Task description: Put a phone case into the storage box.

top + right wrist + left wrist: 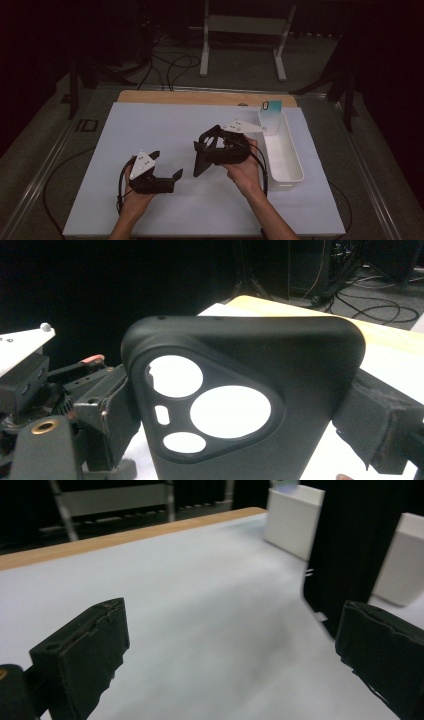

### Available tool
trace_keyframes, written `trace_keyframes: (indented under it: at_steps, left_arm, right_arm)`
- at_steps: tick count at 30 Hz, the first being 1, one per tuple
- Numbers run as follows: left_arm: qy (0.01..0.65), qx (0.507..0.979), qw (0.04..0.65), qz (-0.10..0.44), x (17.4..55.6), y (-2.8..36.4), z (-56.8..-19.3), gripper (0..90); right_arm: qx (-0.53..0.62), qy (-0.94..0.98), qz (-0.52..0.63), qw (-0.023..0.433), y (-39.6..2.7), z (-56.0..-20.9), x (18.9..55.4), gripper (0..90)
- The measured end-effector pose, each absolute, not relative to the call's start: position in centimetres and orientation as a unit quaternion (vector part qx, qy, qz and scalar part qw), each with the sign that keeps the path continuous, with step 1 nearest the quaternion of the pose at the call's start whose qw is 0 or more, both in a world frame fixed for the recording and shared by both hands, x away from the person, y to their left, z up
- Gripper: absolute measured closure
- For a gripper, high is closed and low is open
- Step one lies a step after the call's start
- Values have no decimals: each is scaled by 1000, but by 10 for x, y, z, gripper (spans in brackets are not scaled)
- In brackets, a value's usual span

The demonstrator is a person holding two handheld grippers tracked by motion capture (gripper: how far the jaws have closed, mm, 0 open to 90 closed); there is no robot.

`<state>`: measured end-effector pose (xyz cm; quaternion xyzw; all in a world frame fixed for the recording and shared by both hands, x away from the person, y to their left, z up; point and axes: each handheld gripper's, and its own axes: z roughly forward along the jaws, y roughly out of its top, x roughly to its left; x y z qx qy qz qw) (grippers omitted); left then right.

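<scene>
Left gripper (pixel 166 165) sits low over the white surface (pixel 150 130) with its jaws spread wide and nothing between them, and in the left gripper view you just get bare surface past the two black pads (pixel 80 650). The right gripper (pixel 200 152) is where the action is: it's clamped on a black phone case (pixel 202 160), and the right gripper view shows the case (pixel 240 405) pinched by its edges, camera cutouts facing the lens, standing upright rather than lying flat. My guess is it's held by the sides like that so the back and the opening stay free, either for the other gripper to grab or so it can go down into something edge first. The case is up off the surface near the middle, just left of the long white bin (pixel 287 160) that runs along the right side. There's already a teal case (pixel 272 112) standing at the far end of that bin, so I'd bet the black one is headed there too. The left gripper is well apart from the case and looks ready to come in.
</scene>
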<state>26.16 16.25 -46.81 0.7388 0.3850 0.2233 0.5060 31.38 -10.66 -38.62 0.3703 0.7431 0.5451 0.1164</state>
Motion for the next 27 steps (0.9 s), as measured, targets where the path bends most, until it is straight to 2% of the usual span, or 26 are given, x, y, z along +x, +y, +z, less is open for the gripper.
trace_keyframes:
  at_steps: [15, 27]
  left_arm:
    - [430, 703, 489, 285, 251, 202, -487, 7]
    - [444, 696, 477, 303, 253, 206, -497, 8]
  right_arm:
    - [372, 743, 542, 130, -104, -384, 318, 130]
    - [372, 739, 544, 144, -107, -377, 327, 130]
